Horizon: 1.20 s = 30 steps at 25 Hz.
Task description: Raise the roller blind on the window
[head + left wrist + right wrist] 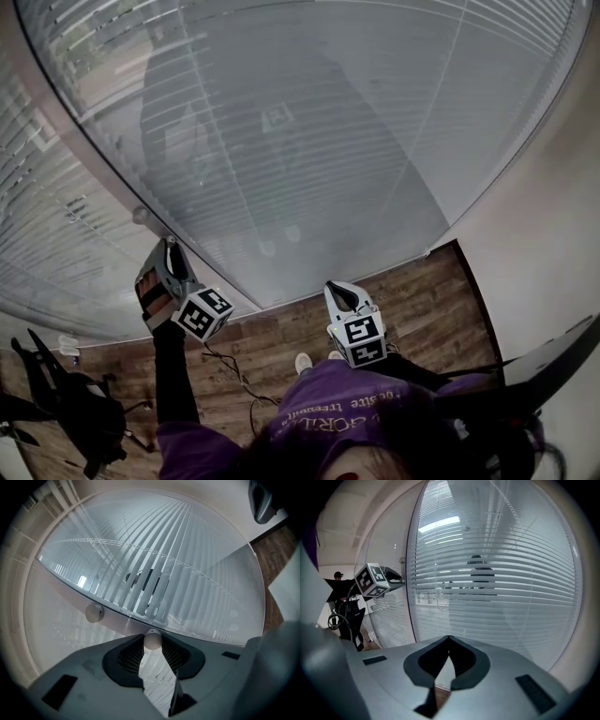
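- The left gripper is held up at the pane's left frame. Its jaws are seen nearly closed, pinching a small white knob at the very tips.
- A second, similar knob is noted just to the left on the same frame, untouched.
- The blind is found behind the glass, across the whole pane, fully lowered with slats tilted part open. No bare window is seen.
- The blind is judged light but sealed off by the glass, so it cannot be taken hold of directly. Hold is best taken on the knob.
- The knob is judged hard, smooth and round. Slipping from the tips is likely unless it is seated deeper between the ribbed pads.
- The right gripper is held low to the right, off the glass. Its jaws are pressed together with nothing between them.
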Each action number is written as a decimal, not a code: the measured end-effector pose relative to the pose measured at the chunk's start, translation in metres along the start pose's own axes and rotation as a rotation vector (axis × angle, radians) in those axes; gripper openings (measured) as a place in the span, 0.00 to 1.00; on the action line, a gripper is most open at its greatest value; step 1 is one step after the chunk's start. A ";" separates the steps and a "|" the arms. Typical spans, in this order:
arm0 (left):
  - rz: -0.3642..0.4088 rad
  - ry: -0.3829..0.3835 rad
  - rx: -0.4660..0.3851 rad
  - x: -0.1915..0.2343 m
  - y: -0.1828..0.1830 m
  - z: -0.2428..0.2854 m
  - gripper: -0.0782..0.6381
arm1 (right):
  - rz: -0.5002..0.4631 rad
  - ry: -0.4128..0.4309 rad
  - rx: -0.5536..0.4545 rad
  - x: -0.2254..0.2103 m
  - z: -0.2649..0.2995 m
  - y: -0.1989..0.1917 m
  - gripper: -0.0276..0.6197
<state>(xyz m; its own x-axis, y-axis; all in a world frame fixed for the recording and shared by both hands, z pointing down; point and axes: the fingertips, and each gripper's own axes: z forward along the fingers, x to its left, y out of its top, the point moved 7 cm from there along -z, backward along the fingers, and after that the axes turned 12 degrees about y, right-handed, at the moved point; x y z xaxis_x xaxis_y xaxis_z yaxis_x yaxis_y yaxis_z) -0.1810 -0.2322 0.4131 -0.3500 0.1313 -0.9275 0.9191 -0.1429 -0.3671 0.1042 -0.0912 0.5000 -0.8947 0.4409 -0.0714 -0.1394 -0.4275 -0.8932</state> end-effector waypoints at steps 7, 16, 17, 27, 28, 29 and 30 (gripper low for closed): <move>0.113 0.000 -0.028 -0.001 0.000 -0.002 0.27 | -0.001 -0.004 0.003 0.000 -0.001 -0.001 0.04; 0.214 0.009 -0.057 -0.003 0.001 -0.002 0.27 | -0.005 -0.001 0.004 0.001 -0.001 -0.002 0.04; 0.234 0.007 -0.061 -0.003 0.001 -0.003 0.27 | -0.003 -0.001 0.004 0.001 -0.002 -0.003 0.04; 0.521 -0.029 -0.111 -0.008 -0.002 -0.004 0.27 | -0.007 0.010 0.005 0.004 -0.001 -0.003 0.04; 0.562 -0.029 -0.121 -0.007 -0.002 -0.004 0.27 | -0.008 0.011 0.006 0.004 -0.001 -0.003 0.04; 0.603 -0.026 -0.131 -0.006 -0.001 -0.004 0.27 | -0.009 0.013 0.007 0.005 0.000 -0.003 0.04; 0.641 -0.019 -0.142 -0.005 0.000 -0.004 0.27 | -0.011 0.015 0.007 0.005 0.000 -0.003 0.04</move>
<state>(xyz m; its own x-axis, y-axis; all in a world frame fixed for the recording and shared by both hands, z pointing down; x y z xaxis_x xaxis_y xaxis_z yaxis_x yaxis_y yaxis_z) -0.1790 -0.2287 0.4181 0.2728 0.0455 -0.9610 0.9612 -0.0557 0.2702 0.1004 -0.0879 0.5019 -0.8869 0.4568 -0.0684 -0.1518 -0.4282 -0.8909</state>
